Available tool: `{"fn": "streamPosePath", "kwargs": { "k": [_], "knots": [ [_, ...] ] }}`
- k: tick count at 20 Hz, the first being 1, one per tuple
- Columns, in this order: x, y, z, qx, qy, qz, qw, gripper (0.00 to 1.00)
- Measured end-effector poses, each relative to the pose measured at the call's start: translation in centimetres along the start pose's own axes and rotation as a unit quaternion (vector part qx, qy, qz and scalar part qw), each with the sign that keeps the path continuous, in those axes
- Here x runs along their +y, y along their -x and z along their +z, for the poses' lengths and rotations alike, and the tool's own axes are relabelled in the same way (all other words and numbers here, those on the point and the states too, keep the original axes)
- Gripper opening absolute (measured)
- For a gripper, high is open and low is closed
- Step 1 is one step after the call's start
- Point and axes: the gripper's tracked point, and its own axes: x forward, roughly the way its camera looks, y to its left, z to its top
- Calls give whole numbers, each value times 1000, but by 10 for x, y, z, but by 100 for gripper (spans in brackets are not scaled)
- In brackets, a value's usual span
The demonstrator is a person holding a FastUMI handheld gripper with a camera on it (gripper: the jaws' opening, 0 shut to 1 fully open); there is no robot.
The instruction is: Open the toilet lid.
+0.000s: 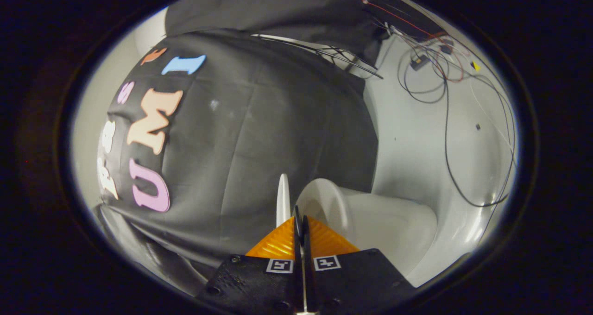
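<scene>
Jaws pressed nearly together, just a thin slit between; whether they nip the lid's edge can't be told, since the fingertips cover that spot. Gripper (300, 220) points fwd, w/ the lid (283, 199) rising edge-on right at the tips, a touch to the left of the slit. Lid stands about upright, its long axis running up and away from the fingers, thin edge facing the camera. Just right of it sits the toilet bowl (370, 217), rim open, stretching off to the right and far side. Beyond that, on the far right, loose cables (447, 102) trail over the pale floor. Judging by this, lid looks raised already; any further move would push it leftward, away from the bowl.
</scene>
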Motion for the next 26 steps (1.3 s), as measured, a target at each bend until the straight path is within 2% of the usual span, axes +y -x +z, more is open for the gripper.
{"fn": "streamPosePath", "kwargs": {
  "k": [3,6,9,15,18,21,26],
  "knots": [
    [52,12,-3,-2,83,18,996,2],
    [103,24,-13,0,181,32,983,2],
    [150,34,-29,0,261,52,964,3],
    [213,44,-65,18,408,38,912,5],
    [246,44,-94,29,461,52,886,7],
    [284,40,-130,46,498,86,862,8],
    [324,42,-186,67,532,147,831,8]
  ]
}}
